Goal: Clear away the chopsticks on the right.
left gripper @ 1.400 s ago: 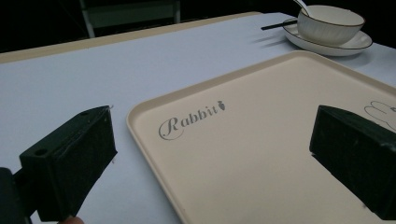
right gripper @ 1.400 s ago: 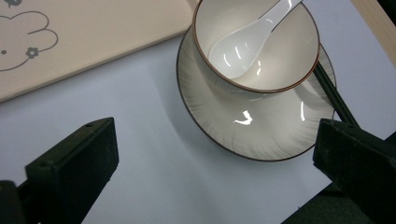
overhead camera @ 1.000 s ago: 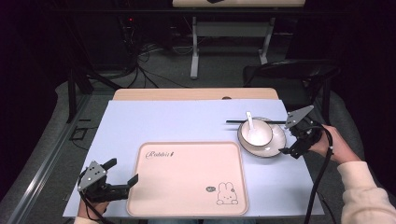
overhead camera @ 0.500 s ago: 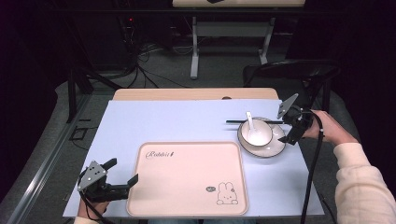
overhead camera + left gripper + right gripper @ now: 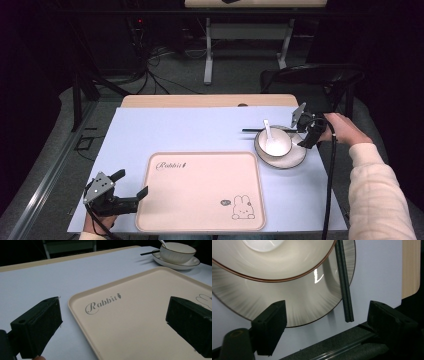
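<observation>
Two black chopsticks lie across the plate rim, right of frame centre; your right tongs straddle their tips, jaws apart. Lower squarely, then close. Left tongs hang open over the tray.

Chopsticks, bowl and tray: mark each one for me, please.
chopsticks (image 5: 344,287), right gripper view, on the dark shaft crossing the plate rim.
bowl (image 5: 176,252), left gripper view, on its outer wall.
tray (image 5: 200,192), high view, on its bare middle.

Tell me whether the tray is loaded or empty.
Empty: the tray shows bare beige surface with printed artwork only; the bowl sits on its plate beside it.
</observation>
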The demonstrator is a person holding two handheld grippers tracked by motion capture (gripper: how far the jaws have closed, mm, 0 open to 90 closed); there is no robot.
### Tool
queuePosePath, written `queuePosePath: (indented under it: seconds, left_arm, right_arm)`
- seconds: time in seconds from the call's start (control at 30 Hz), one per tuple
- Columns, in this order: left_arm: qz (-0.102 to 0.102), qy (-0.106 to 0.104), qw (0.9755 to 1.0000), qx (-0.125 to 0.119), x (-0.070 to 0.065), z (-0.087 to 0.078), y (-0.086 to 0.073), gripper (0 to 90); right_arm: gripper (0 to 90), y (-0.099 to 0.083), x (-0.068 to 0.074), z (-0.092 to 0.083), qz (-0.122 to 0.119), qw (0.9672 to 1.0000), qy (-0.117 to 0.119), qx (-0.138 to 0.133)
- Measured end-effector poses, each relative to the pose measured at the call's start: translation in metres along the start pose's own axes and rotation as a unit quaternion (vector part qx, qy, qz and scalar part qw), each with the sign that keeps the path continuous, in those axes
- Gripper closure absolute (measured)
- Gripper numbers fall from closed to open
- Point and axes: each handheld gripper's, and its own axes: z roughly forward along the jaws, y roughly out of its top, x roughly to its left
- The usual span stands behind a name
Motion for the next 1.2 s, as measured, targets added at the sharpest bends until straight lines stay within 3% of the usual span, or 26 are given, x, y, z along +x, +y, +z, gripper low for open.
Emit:
queuePosePath:
  seconds: [0.03,0.2,0.27,0.33,0.37,0.6,0.67,0.7,0.73,0.77,0.93,1.03,1.2]
  left_arm:
    - [0.0,0.0,1.0,0.0,0.0,0.0,0.0,0.1]
    - [0.0,-0.001,1.0,0.001,0.001,0.0,0.0,0.1]
    - [-0.001,0.0,1.0,0.0,0.001,0.0,0.0,0.1]
    - [-0.002,0.001,1.0,-0.001,0.001,-0.001,0.0,0.1]
    - [-0.003,0.001,1.0,-0.001,0.001,-0.001,-0.001,0.1]
    - [-0.003,0.0,1.0,-0.002,0.001,-0.001,-0.001,0.1]
    - [-0.003,0.0,1.0,-0.001,0.001,-0.001,-0.001,0.1]
    - [-0.003,0.0,1.0,-0.001,0.001,-0.001,-0.001,0.1]
    - [-0.003,0.0,1.0,-0.001,0.001,-0.001,-0.001,0.1]
    - [-0.003,0.0,1.0,-0.001,0.001,-0.001,-0.001,0.1]
    - [-0.004,0.0,1.0,-0.001,0.001,-0.001,-0.001,0.1]
    - [-0.004,0.0,1.0,-0.002,0.001,-0.001,-0.001,0.1]
    - [-0.004,0.001,1.0,-0.001,0.001,-0.001,-0.001,0.1]
  right_arm:
    - [23.8,0.002,-0.001,0.006,-0.004,0.9999,-0.009,0.006]
    - [34.6,0.006,-0.007,0.013,0.004,0.9999,-0.006,-0.008]
    - [42.0,0.009,-0.015,0.013,0.0,0.9999,-0.015,-0.004]
    - [44.4,0.009,-0.014,0.016,0.001,0.9998,-0.019,-0.007]
    - [48.5,0.01,-0.014,0.018,0.004,0.9999,-0.013,0.008]
    - [63.6,0.014,-0.016,0.03,-0.018,0.9997,-0.017,0.001]
    - [66.8,0.016,-0.014,0.034,-0.015,0.9997,-0.013,0.016]
    - [67.9,0.017,-0.017,0.035,-0.031,0.9993,-0.011,0.016]
    - [68.9,0.017,-0.012,0.035,-0.001,0.9995,-0.008,0.03]
    - [70.0,0.018,-0.015,0.039,-0.021,0.9994,-0.017,0.019]
    - [72.8,0.019,-0.016,0.046,-0.027,0.9993,-0.011,0.025]
    - [73.9,0.02,-0.016,0.045,-0.018,0.9993,-0.013,0.029]
    - [77.8,0.021,-0.016,0.044,-0.033,0.9989,-0.01,0.032]
